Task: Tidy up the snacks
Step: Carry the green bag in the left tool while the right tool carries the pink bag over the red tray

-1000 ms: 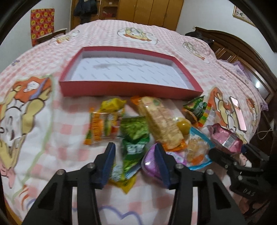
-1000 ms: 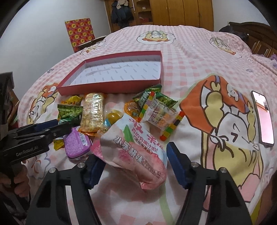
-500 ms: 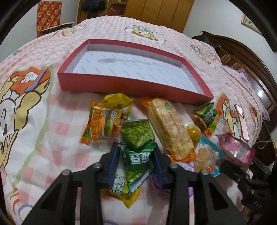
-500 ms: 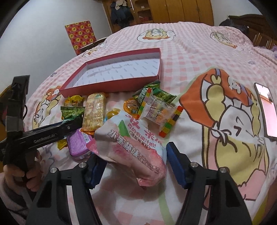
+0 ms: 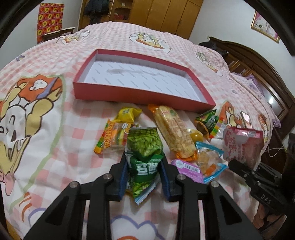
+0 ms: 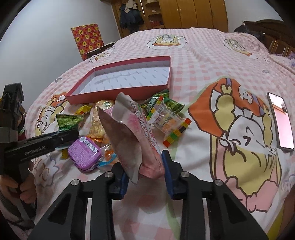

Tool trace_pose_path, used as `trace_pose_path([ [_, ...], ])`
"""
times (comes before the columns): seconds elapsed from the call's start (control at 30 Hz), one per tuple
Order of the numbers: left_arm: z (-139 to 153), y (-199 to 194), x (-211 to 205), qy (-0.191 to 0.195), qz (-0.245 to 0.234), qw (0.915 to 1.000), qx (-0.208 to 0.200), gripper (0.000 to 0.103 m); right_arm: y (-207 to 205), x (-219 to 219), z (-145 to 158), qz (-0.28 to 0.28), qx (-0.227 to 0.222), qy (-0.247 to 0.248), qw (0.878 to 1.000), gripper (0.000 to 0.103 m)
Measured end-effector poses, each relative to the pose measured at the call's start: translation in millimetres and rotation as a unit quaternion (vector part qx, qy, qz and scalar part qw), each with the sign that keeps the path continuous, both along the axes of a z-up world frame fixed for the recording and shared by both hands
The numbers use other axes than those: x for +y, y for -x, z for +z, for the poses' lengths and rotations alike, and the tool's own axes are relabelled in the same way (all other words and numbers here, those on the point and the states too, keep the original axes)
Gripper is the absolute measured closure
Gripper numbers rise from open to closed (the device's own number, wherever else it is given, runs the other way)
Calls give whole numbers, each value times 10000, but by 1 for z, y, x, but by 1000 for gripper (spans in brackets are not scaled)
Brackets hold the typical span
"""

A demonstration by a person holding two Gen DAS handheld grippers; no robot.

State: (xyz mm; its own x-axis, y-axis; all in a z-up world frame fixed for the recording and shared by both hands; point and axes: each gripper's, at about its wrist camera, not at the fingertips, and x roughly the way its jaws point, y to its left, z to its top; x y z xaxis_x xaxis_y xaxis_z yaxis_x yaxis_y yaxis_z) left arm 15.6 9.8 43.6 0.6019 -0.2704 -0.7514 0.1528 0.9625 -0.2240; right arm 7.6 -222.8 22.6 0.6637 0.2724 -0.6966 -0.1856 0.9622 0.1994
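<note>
A shallow red box (image 5: 118, 93) with a white floor lies empty on the bed; it also shows in the right wrist view (image 6: 118, 92). Snacks lie in a heap in front of it. My left gripper (image 5: 144, 171) is shut on green snack packets (image 5: 145, 158) at the heap's near edge. My right gripper (image 6: 145, 171) is shut on a pink snack bag (image 6: 132, 136) and holds it upright above the bed; the bag also shows in the left wrist view (image 5: 241, 145). A long cracker pack (image 5: 173, 131), a purple tin (image 6: 84, 153) and a gummy burger packet (image 5: 114, 136) lie in the heap.
A phone (image 6: 281, 121) lies on the bed to the right. A clear candy pack with coloured strips (image 6: 169, 123) lies beside the pink bag. A wooden headboard (image 5: 258, 62) stands at far right, wardrobes (image 5: 166, 16) behind the bed.
My left gripper moved forward and closed on the green packets. My right gripper closed on the pink bag and tipped it up off the bed.
</note>
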Motion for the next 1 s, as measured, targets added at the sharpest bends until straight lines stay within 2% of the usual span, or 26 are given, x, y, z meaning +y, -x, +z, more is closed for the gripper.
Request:
trace_pose_path([
  [0.13, 11, 7, 6, 94, 14, 9999, -127, 71, 5, 5, 9, 106, -156, -23, 9998, 70],
  [0.4, 38, 8, 10, -27, 24, 9990, -453, 71, 5, 17, 34, 436, -450, -101, 9980, 70],
  [0.57, 53, -11, 14, 25, -58, 9986, -517, 71, -8, 16, 43, 506, -379, -180, 9978, 70],
  [0.73, 66, -29, 12, -108, -126, 9977, -655, 71, -26, 14, 57, 544, -413, -141, 9976, 70],
  [1.0, 76, -67, 11, -151, -139, 9973, -705, 71, -70, 11, 72, 524, -323, -76, 9981, 70],
])
